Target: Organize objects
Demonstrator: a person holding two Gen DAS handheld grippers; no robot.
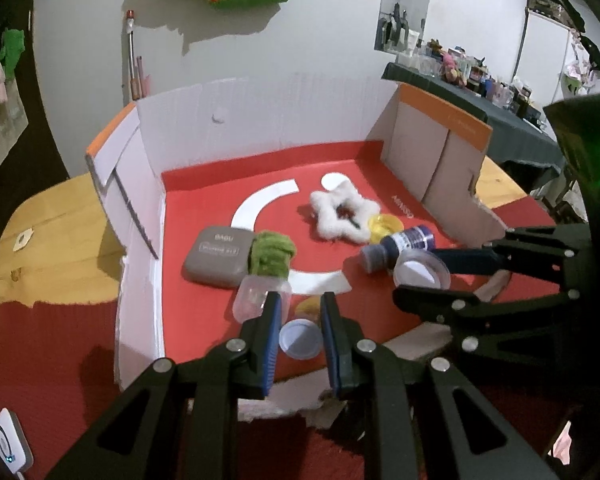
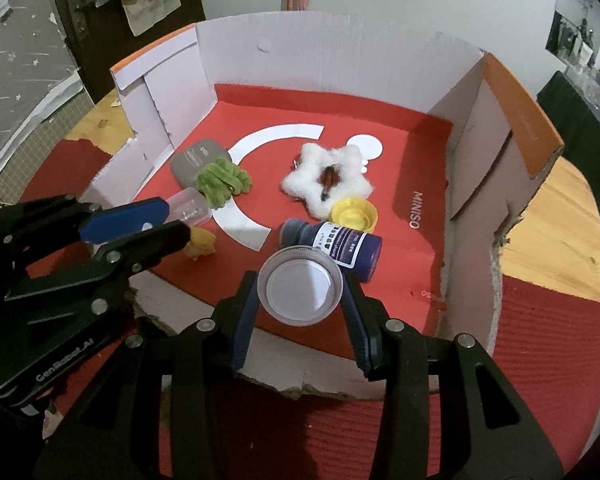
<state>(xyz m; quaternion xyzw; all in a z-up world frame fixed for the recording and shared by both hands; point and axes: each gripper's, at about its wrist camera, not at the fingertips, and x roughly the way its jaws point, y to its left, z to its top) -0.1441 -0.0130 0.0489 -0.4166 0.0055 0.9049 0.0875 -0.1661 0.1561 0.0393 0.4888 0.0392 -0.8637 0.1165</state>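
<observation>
Small objects in an open box (image 2: 284, 64), red floor.
Grey case (image 2: 198, 160) with green plush (image 2: 224, 180) against it; white fluffy star (image 2: 328, 180); yellow lid (image 2: 354, 214); dark bottle (image 2: 332, 242) on its side; clear cup (image 2: 302, 288) held upright.

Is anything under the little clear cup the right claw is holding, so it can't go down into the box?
Yes. The right gripper holds the clear cup over the box, and the dark blue bottle lies on its side just beyond it. The red floor nearer the front looks free.
</observation>
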